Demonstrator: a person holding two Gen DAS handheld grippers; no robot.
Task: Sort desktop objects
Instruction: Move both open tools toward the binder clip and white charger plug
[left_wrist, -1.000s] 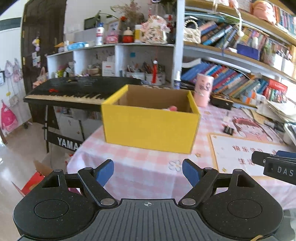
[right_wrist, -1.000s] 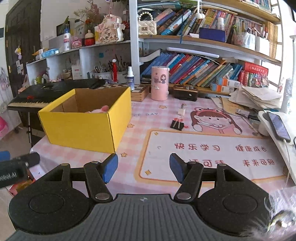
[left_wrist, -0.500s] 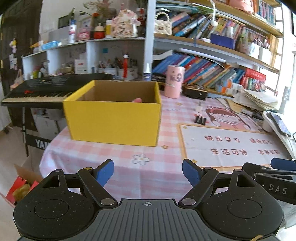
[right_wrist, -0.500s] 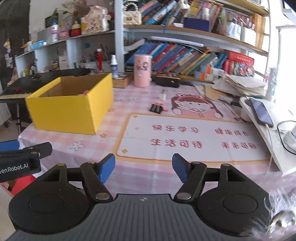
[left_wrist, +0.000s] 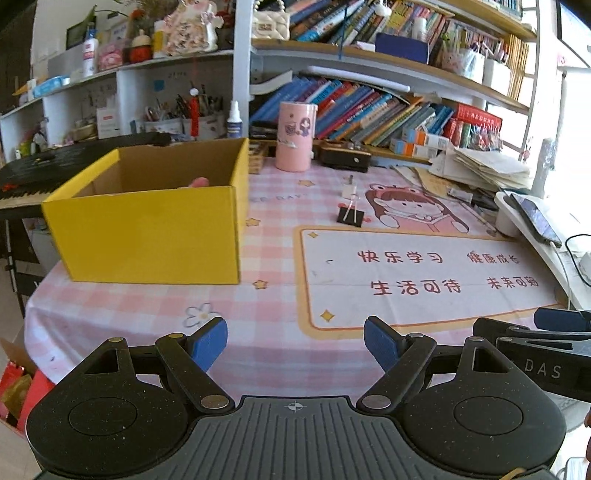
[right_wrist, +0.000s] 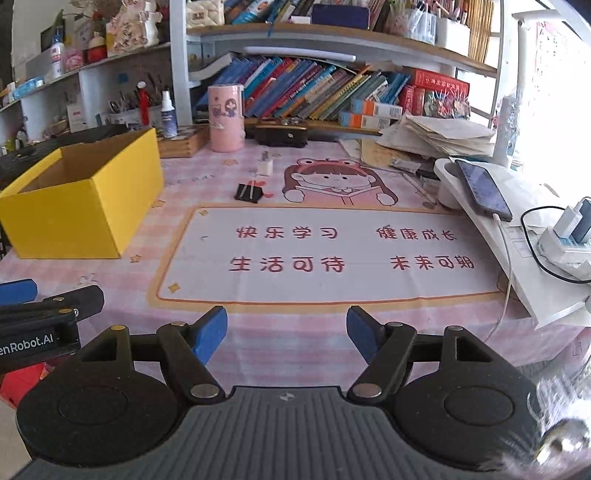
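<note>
A yellow cardboard box (left_wrist: 147, 236) (right_wrist: 74, 206) stands open on the left of the pink checked table, with something pink (left_wrist: 199, 181) showing inside. A black binder clip (left_wrist: 349, 216) (right_wrist: 248, 192) and a small white plug (left_wrist: 349, 190) (right_wrist: 265, 166) lie beyond the printed desk mat (left_wrist: 424, 273) (right_wrist: 332, 251). My left gripper (left_wrist: 295, 341) hangs open over the near table edge with nothing between its blue pads. My right gripper (right_wrist: 286, 330) is beside it on the right, its jaws opening and empty. Each gripper's tip shows at the other view's edge.
A pink cup (left_wrist: 296, 136) (right_wrist: 225, 118) and a black case (right_wrist: 280, 134) stand at the back by shelves of books. A phone (right_wrist: 482, 188) rests on a white stand on the right, with a cable and charger (right_wrist: 569, 236). A keyboard (left_wrist: 55, 162) sits behind the box.
Both views have swung right, from the box toward the desk mat, and dipped a little. The right gripper's jaws have widened; the left jaws kept their width.
</note>
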